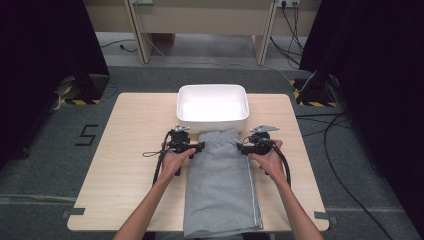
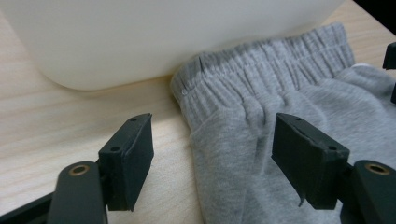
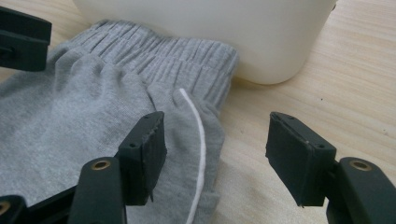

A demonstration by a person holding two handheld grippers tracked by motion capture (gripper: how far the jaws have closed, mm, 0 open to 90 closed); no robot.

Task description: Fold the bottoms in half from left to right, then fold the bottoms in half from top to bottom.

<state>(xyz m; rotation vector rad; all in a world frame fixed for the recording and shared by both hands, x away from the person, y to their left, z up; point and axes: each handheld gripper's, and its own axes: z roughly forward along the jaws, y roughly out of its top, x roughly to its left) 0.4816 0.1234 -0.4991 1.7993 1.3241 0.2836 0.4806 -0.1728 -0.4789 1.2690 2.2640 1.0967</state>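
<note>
Grey sweatpants (image 1: 220,185): soft knit fabric, folded lengthwise into a long narrow strip, lying flat on the wooden table (image 1: 130,150). Elastic gathered waistband (image 2: 261,70) at the far end, pushed up against the near wall of the white plastic tub (image 1: 212,107); the leg end reaches the table's near edge and hangs slightly over it. A thin white stripe (image 3: 198,154) runs along the seam on the person's right side. Surface mostly smooth, lightly puckered below the waistband.
</note>
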